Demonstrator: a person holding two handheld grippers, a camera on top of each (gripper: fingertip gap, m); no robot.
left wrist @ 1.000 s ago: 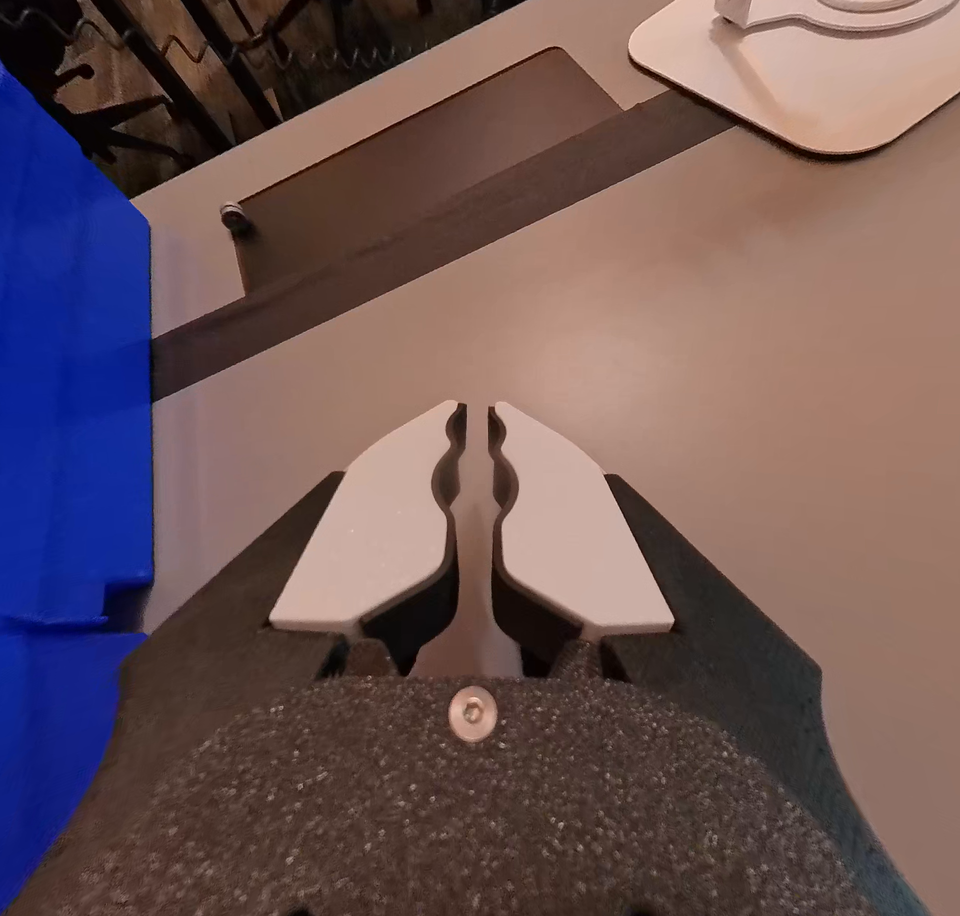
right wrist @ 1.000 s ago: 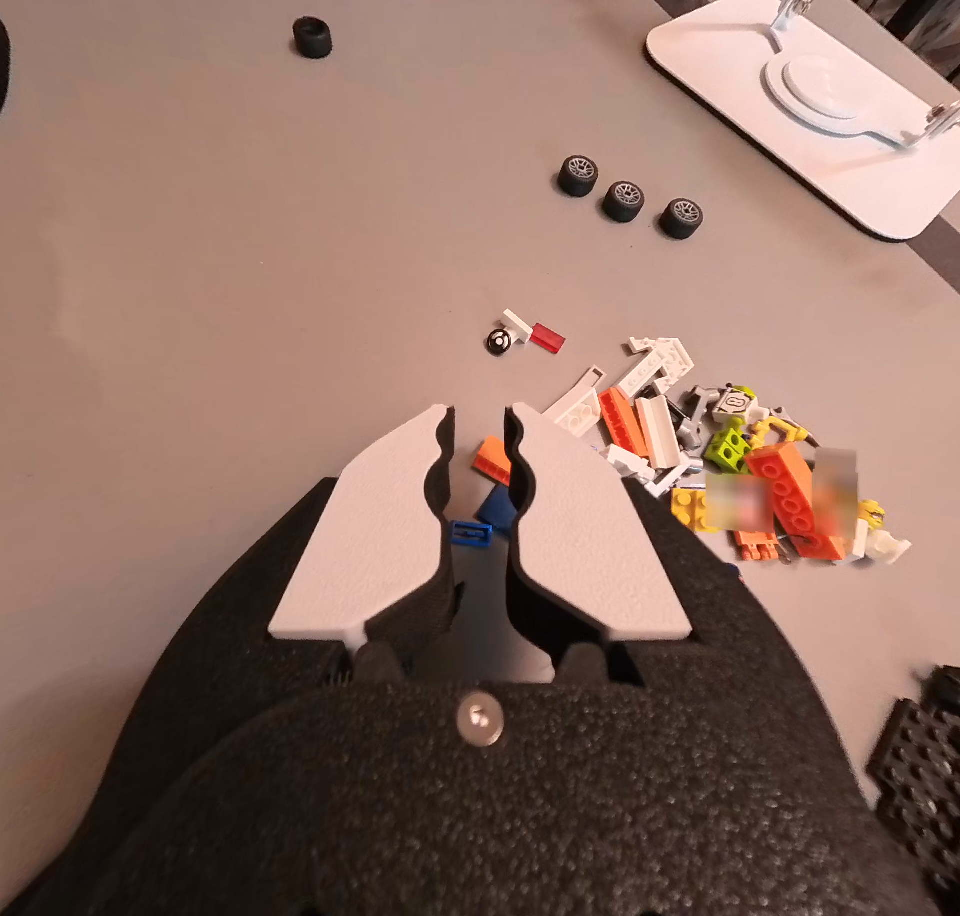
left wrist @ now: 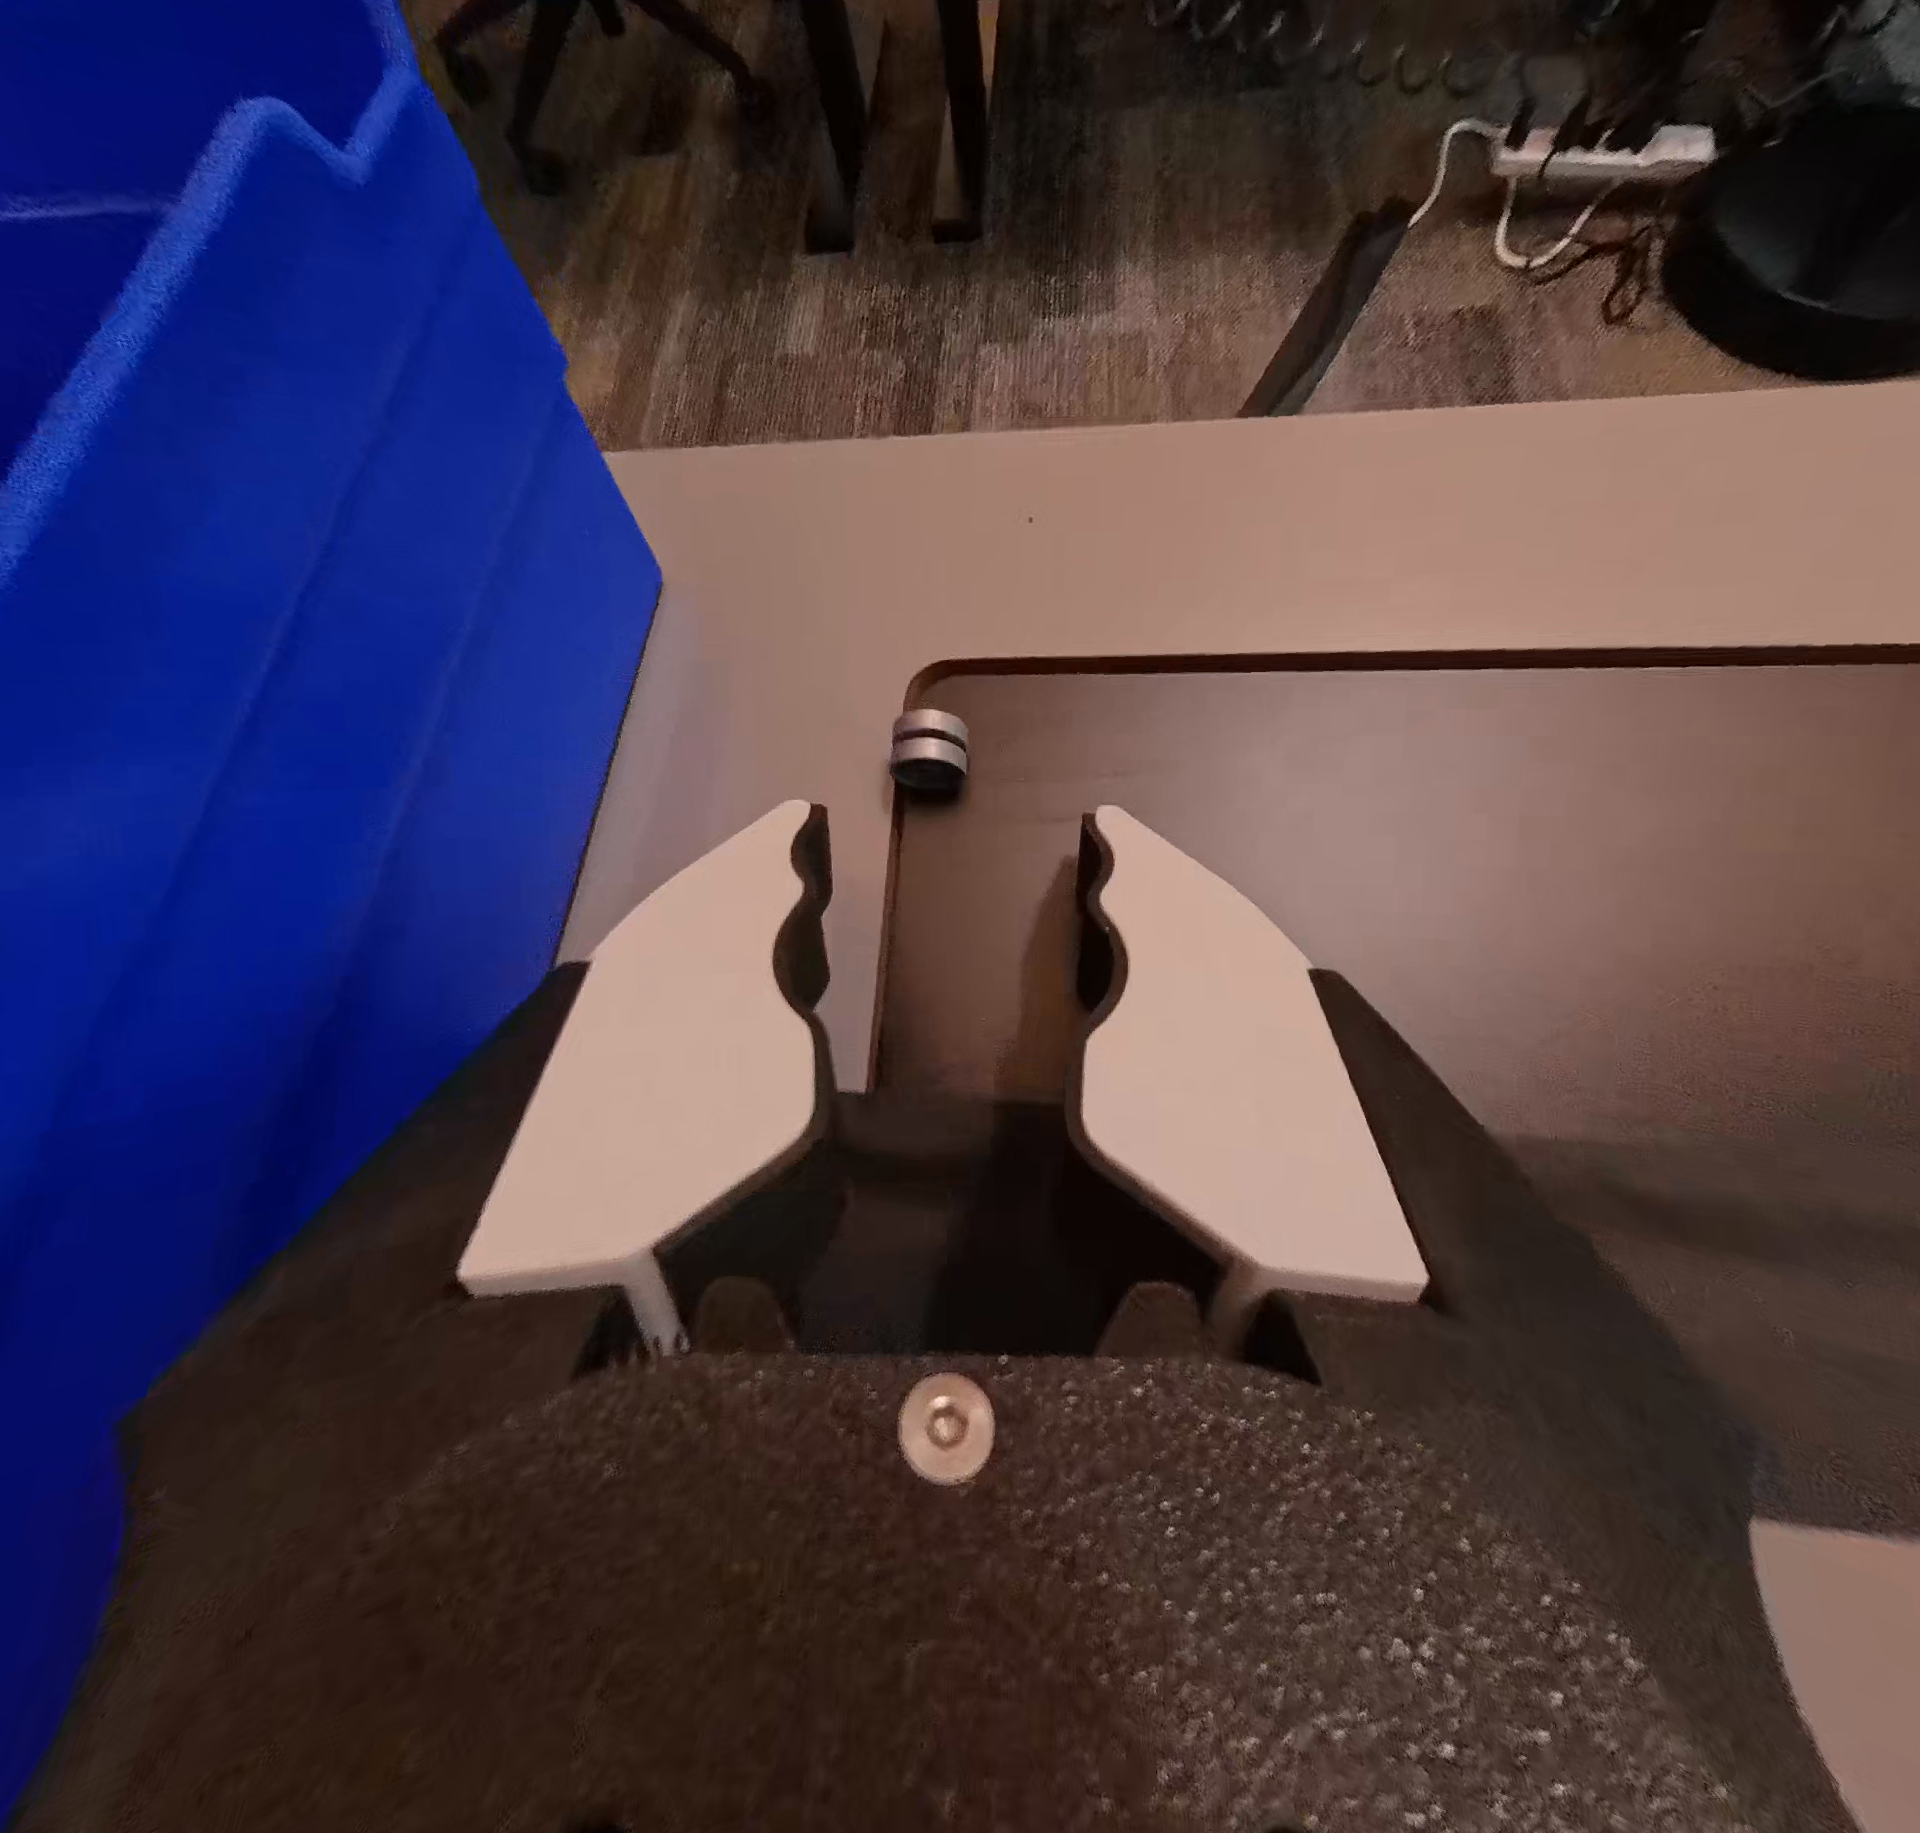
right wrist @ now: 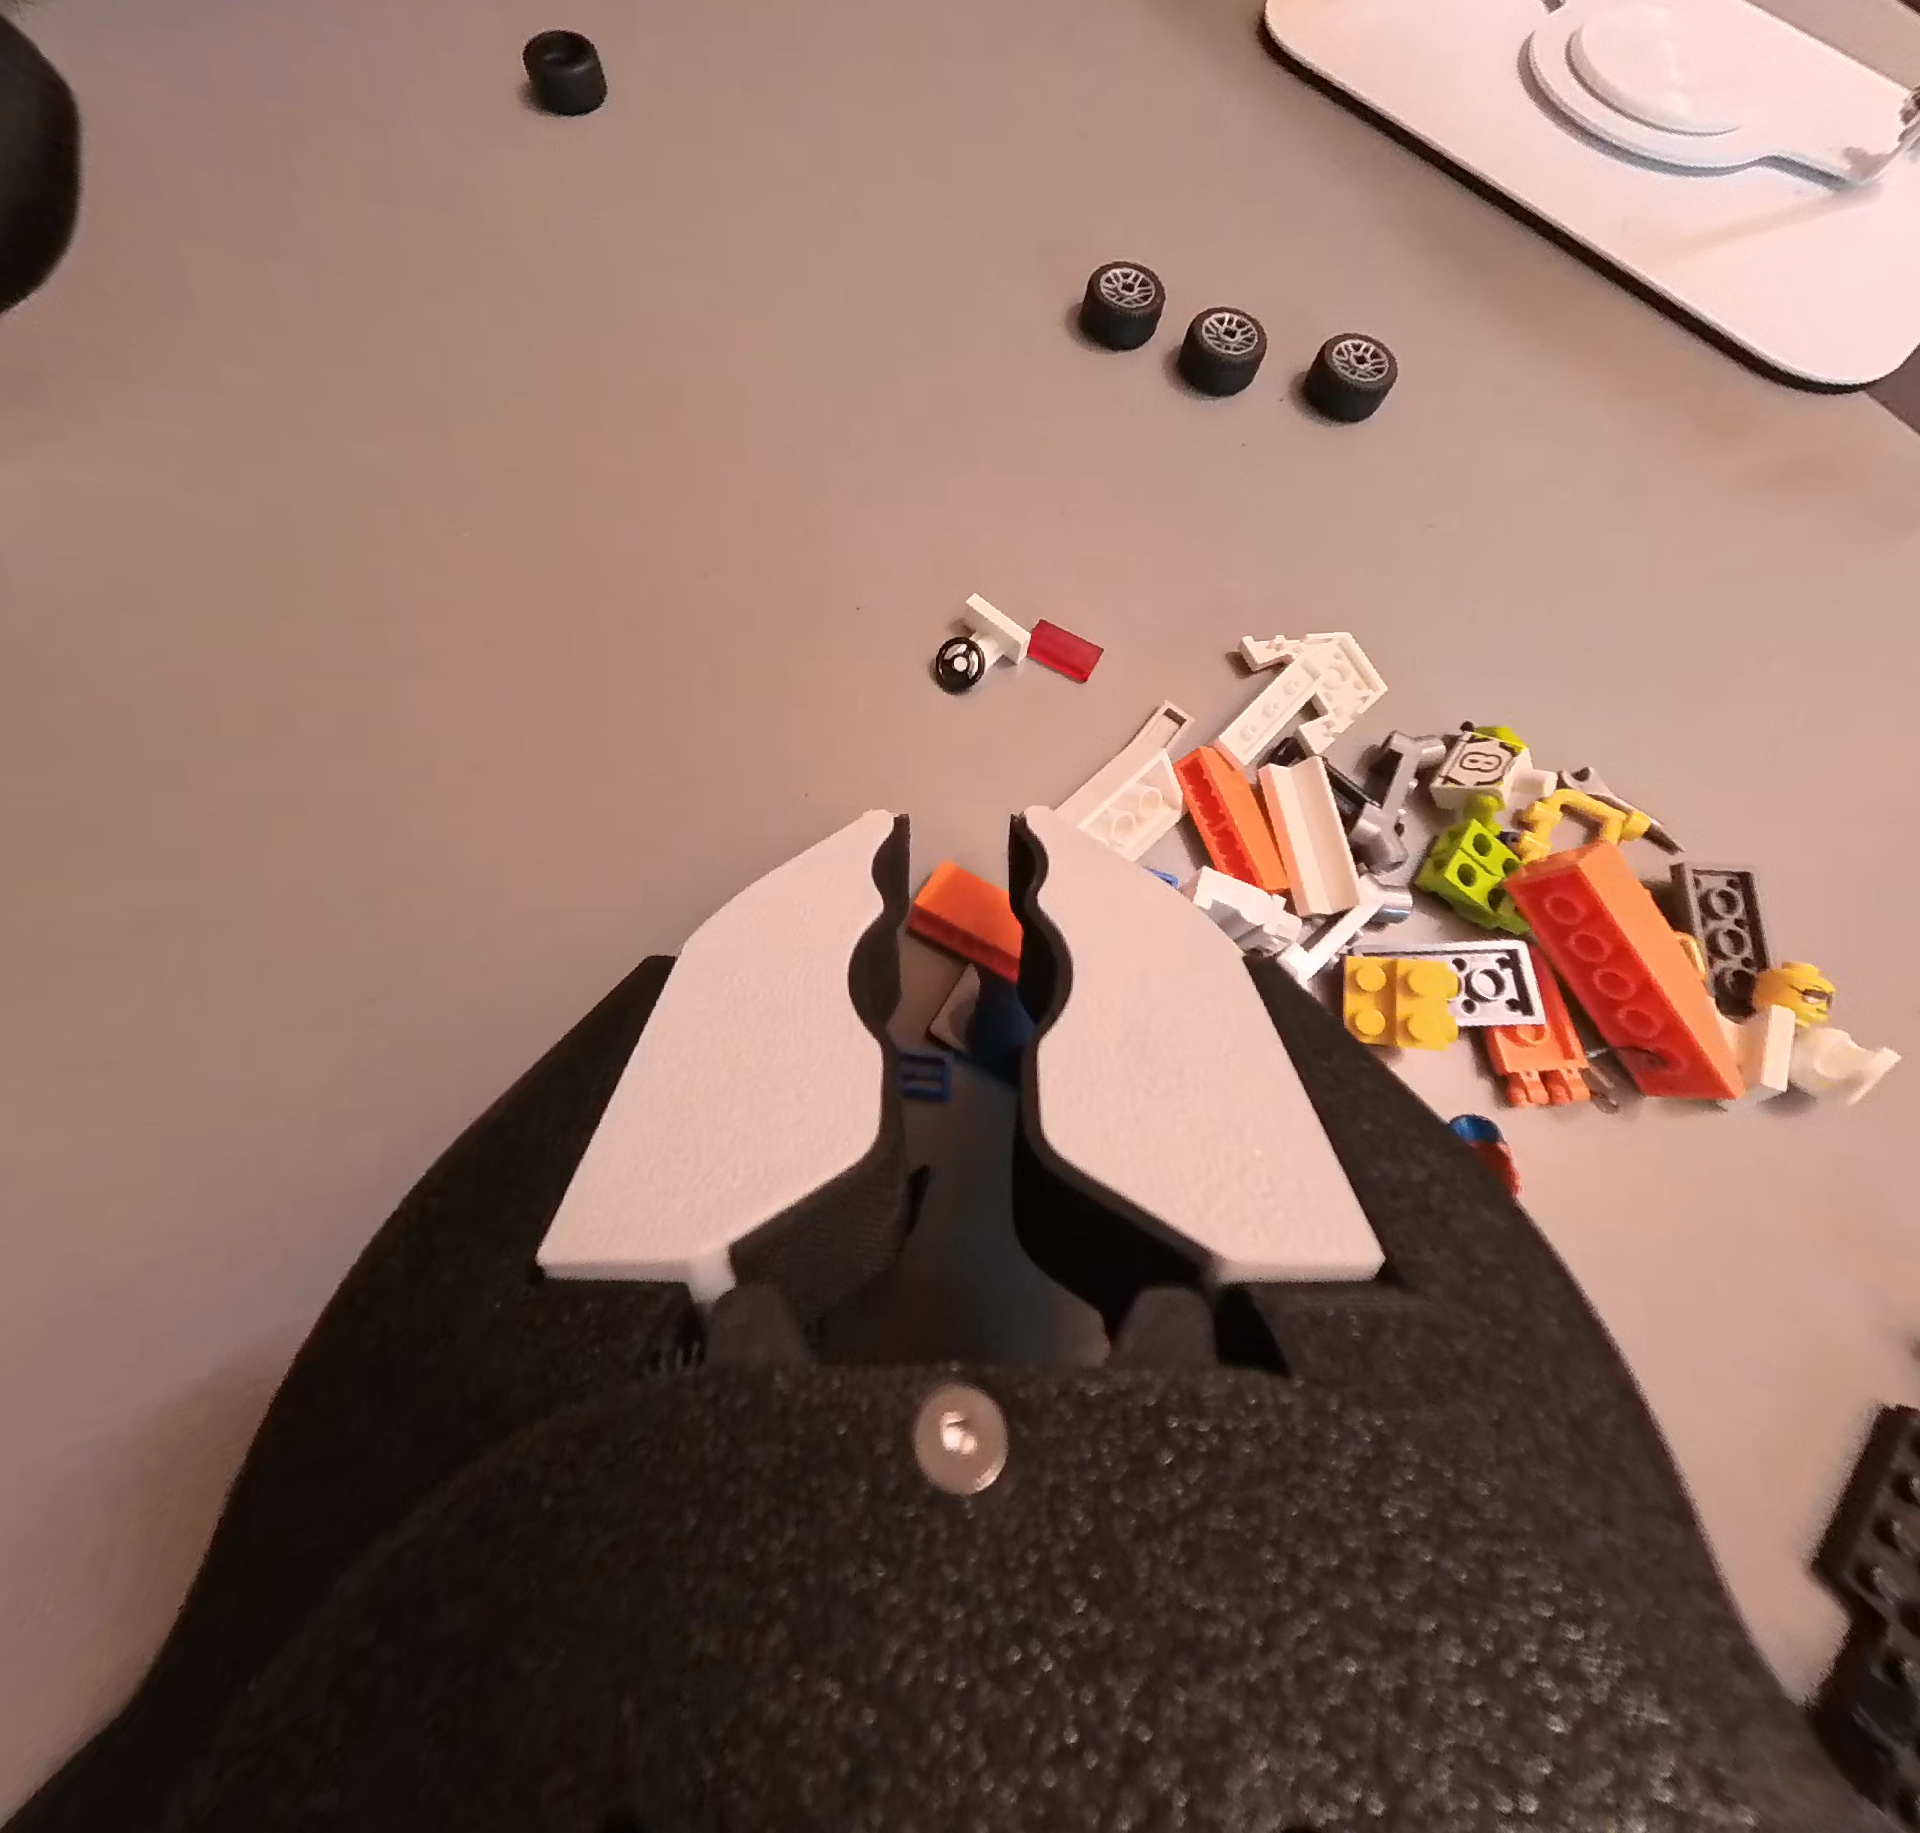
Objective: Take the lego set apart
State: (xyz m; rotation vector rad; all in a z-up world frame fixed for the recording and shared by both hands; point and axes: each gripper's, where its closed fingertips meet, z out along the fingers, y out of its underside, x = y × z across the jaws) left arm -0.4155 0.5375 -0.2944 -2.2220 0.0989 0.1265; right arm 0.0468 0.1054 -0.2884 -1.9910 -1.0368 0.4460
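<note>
Here, left gripper (left wrist: 954, 827) jaws wide apart over table (left wrist: 1299, 547) edge beside blue bin (left wrist: 260, 640), right gripper (right wrist: 961, 827) jaws slightly apart, empty, above loose lego pieces (right wrist: 1455, 900), three wheels (right wrist: 1226, 344) beyond.

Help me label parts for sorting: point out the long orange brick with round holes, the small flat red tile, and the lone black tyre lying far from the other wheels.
Long orange brick with round holes (right wrist: 1621, 973): right wrist view, its holed side face.
Small flat red tile (right wrist: 1064, 652): right wrist view, top surface.
Lone black tyre (right wrist: 565, 71): right wrist view, outer tread.
</note>
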